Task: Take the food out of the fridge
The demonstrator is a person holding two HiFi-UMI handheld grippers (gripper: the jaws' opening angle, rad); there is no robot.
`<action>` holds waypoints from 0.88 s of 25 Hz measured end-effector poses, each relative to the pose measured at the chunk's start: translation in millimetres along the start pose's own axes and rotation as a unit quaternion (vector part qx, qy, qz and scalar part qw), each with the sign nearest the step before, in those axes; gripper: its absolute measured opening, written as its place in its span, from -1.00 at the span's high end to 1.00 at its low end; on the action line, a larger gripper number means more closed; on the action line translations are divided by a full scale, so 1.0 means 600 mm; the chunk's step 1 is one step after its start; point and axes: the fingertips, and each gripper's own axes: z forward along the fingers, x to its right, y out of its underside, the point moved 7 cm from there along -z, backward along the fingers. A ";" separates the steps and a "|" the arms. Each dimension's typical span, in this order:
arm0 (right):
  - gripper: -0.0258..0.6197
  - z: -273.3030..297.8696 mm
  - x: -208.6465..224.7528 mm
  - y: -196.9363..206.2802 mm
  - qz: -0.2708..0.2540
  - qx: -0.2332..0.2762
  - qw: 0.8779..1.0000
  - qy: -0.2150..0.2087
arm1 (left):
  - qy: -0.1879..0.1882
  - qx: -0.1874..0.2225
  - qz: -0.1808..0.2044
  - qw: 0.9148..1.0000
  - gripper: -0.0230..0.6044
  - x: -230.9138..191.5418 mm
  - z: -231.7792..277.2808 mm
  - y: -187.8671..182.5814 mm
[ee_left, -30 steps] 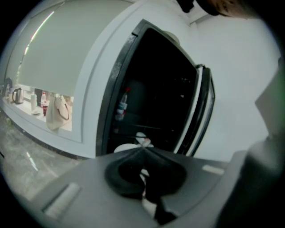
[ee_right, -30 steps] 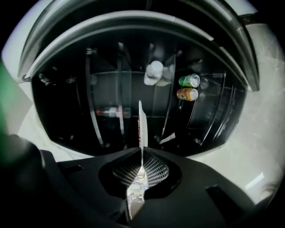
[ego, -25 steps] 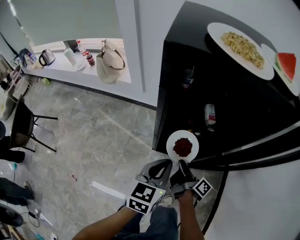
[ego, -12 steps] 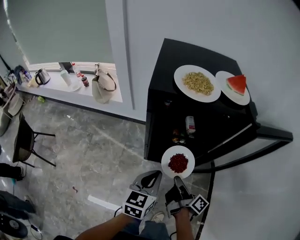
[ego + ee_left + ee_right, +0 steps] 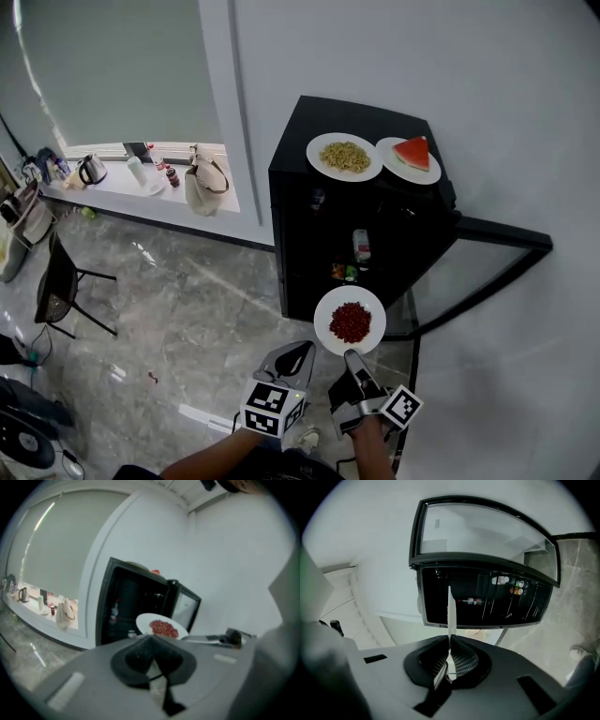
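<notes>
My right gripper (image 5: 352, 360) is shut on the near rim of a white plate of red food (image 5: 350, 321) and holds it level, just in front of the open black fridge (image 5: 309, 202). The right gripper view shows this plate edge-on (image 5: 450, 613) between the closed jaws. To its left, my left gripper (image 5: 302, 350) is shut and holds nothing; in the left gripper view the plate (image 5: 161, 626) lies beyond it. A plate of yellow food (image 5: 344, 157) and a plate with a watermelon slice (image 5: 413, 157) rest on the fridge's top.
The fridge's glass door (image 5: 478, 272) stands open to the right. A can (image 5: 361, 246) and small jars (image 5: 343, 273) sit on the inner shelves. A sill (image 5: 112, 192) at the left carries a kettle, bottles and a bag (image 5: 202, 185). A chair (image 5: 61, 281) stands on the marble floor.
The right gripper has lifted the plate of red food up and back from the fridge's opening. The left gripper rose beside it. The head view has pulled higher and further away.
</notes>
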 end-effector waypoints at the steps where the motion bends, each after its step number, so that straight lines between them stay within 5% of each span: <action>1: 0.89 -0.011 -0.011 0.002 0.000 -0.004 1.000 -0.005 | -0.003 0.002 -0.002 1.000 0.94 0.013 -0.012 0.001; 22: 0.89 -0.141 -0.077 0.008 -0.022 -0.025 0.999 -0.040 | -0.020 0.043 0.020 0.999 0.94 0.143 -0.092 0.004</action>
